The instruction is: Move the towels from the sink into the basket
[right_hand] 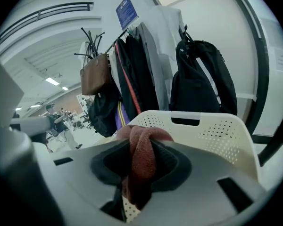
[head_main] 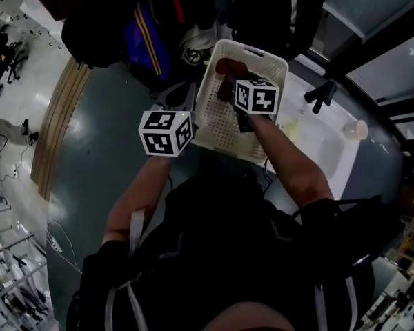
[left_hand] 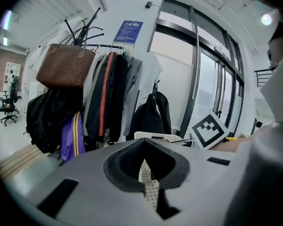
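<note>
Right gripper view: right gripper (right_hand: 139, 175) with jaws clamped on a reddish towel (right_hand: 141, 157), bunched into a looped fold that bulges above the jaws, with the white perforated basket (right_hand: 217, 131) directly behind and below. Head view: same gripper positioned over the basket interior, beside the sink (head_main: 331, 147) on the worktop (head_main: 390, 167). Left gripper view: left gripper (left_hand: 148, 178) with jaws together, nothing between them, close to the basket's left wall.

Likely faults from this position:

- Early release. Risk of the towel landing on the rim and sliding off to the floor (head_main: 96, 150) if let go too near a wall. Release only over the middle of the basket.
- Snagging. Looped pile likely to cling to the jaws and lift back out on withdrawal. Open fully before pulling away.
- Trailing end. Lower part of the towel hidden behind the jaws; possible catch on the rim or the perforations.
- Basket displacement. Light plastic, apparently near the worktop edge. Avoid any knock from the left gripper.
</note>
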Motion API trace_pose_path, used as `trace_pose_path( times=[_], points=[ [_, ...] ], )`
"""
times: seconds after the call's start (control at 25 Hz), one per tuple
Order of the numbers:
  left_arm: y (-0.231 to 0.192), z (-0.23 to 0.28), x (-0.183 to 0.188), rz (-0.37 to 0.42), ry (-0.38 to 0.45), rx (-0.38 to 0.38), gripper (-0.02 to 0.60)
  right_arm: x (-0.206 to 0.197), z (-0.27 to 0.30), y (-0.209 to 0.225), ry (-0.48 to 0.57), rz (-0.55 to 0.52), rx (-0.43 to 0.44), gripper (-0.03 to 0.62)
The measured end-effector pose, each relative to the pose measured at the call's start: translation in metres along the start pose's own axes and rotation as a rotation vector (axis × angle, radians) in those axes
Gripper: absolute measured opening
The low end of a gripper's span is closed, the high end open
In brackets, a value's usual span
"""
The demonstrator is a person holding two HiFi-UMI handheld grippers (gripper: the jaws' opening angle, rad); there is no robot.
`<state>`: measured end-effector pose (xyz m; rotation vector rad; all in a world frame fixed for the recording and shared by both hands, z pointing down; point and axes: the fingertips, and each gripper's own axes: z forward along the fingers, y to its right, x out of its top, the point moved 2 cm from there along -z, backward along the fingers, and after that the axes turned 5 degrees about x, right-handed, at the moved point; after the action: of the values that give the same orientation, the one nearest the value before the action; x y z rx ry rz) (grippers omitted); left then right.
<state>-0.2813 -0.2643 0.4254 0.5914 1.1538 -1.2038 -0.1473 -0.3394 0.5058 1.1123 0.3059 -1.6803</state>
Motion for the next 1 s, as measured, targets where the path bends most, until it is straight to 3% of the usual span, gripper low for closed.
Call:
trace_pose_path(
  times=[0.36,0.52,1.0],
  points=[
    [-0.019,0.015,-0.019,-0.028,-0.052,-0.014,0.002,-0.038,0.061,0.031,-0.099,0.066,-0.113,0.112],
    [-0.024,0.023,-0.024,-0.036,-0.078,-0.034,0.002,-0.048,0.08,0.038,-0.13,0.038,-0.146,0.114],
    [-0.027,0.042,-0.031,-0.04,-0.118,-0.089,0.002,-0.068,0.106,0.05,-0.178,0.05,-0.176,0.118]
  ],
)
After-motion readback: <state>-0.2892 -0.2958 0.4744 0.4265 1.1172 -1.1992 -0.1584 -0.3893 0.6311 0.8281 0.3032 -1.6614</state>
